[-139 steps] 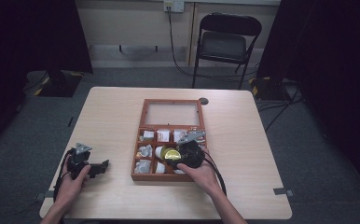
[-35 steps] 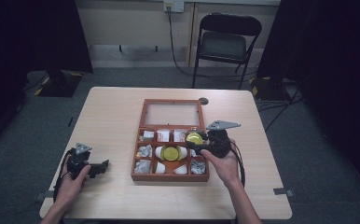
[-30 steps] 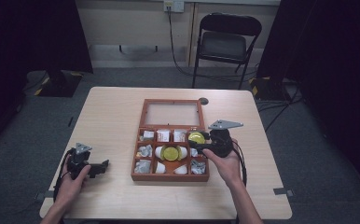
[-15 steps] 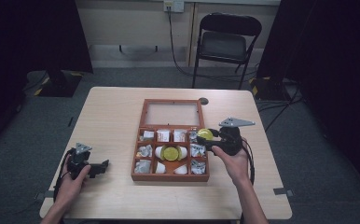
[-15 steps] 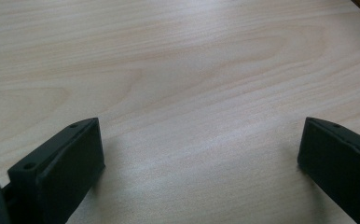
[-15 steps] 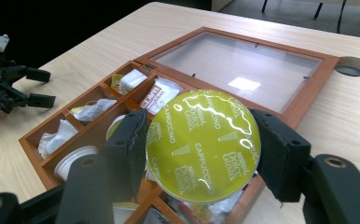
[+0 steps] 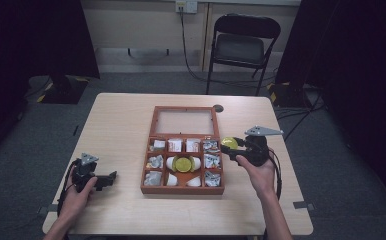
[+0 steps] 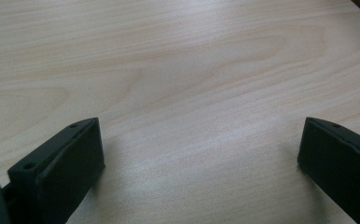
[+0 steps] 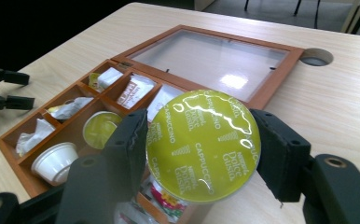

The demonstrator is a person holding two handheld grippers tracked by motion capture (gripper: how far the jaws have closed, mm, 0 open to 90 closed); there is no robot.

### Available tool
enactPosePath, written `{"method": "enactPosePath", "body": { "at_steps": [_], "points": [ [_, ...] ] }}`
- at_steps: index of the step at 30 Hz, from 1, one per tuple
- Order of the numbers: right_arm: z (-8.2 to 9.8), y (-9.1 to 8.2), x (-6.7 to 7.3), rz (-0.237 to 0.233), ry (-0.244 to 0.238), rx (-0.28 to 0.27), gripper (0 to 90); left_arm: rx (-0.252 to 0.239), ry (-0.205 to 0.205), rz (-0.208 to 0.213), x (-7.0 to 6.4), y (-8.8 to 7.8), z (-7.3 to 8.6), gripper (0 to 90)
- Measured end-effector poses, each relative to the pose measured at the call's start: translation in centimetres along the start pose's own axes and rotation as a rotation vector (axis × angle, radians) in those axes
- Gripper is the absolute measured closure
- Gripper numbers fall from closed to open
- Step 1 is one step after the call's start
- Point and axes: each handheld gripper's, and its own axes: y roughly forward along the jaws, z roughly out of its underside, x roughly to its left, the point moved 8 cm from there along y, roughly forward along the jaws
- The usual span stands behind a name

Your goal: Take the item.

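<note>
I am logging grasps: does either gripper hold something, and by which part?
The right gripper holds a yellow-lidded coffee capsule, jaws pressing its opposite sides at the rim. The left gripper is open, holding nothing.

Table (image 8: 178, 56): pale wood grain, smooth satin sheen. Box (image 9: 280, 79): reddish-brown wood, glossy glass lid pane (image 9: 211, 53). Capsule (image 9: 202, 144) lid is shiny yellow-green foil; gripper jaws matt black plastic.

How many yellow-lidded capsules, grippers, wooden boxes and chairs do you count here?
Yellow-lidded capsules: 2 (held capsule, boxed capsule)
Grippers: 2 (left gripper, right gripper)
Wooden box: 1
Folding chair: 1
Total: 6
</note>
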Motion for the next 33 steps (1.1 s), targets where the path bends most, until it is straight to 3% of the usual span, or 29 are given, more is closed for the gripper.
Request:
{"method": "enactPosePath", "body": {
  "at_steps": [23,33],
  "points": [
    [3.0,-0.6,-4.9,0.13,0.043,0.065,39.9,0.0,0.0,0.0,0.0,0.0,0.0,0.0],
    [4.9,0.4,-5.8,0.134,0.068,0.114,39.9,0.0,0.0,0.0,0.0,0.0,0.0,0.0]
  ]
}}
